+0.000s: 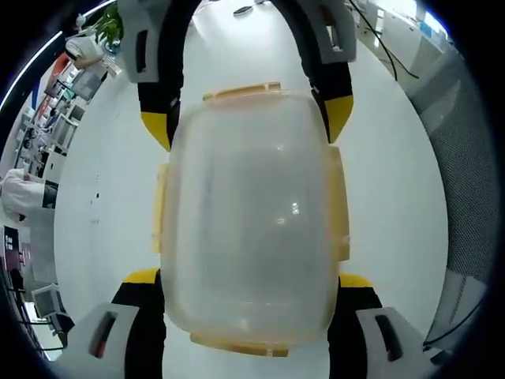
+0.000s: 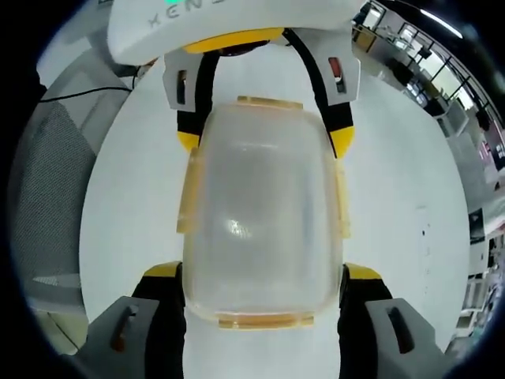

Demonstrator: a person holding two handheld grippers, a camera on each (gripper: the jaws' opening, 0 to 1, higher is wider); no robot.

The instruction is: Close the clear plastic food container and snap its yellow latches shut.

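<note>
jaws of the left gripper point(image 1: 248, 288) rise on either side of the clear plastic food container point(image 1: 251, 213), yellow tips set against its two long sides at the near end, so the box sits held between them. jaws of the right gripper point(image 2: 262, 283) do the same from the opposite end in the right gripper view, yellow tips against the container point(image 2: 260, 213) walls. each gripper also shows across the box in the other's view: right gripper point(image 1: 246, 130) at the top of the left gripper view, left gripper point(image 2: 264, 142) at the top of the right gripper view, tips against the far corners.

container: lid on, cloudy translucent surface facing the cameras, contents not readable through it. yellow latches point(image 1: 341, 207) run along the long sides and the short ends; in the left gripper view the side flaps lie along the box edge, the end latch point(image 1: 241, 92) shows as a thin strip. in the right gripper view the side latches point(image 2: 188, 193) stand slightly out from the wall. cannot tell whether any are snapped home.

container lies over a white worktop point(image 1: 394, 181); cannot tell if it rests on it or is lifted clear.

beyond the worktop: a grey mesh surface point(image 2: 47, 174) at one edge, a cable point(image 1: 379, 47) trailing over the white surface, shelving and equipment point(image 1: 63, 110) in the background.
</note>
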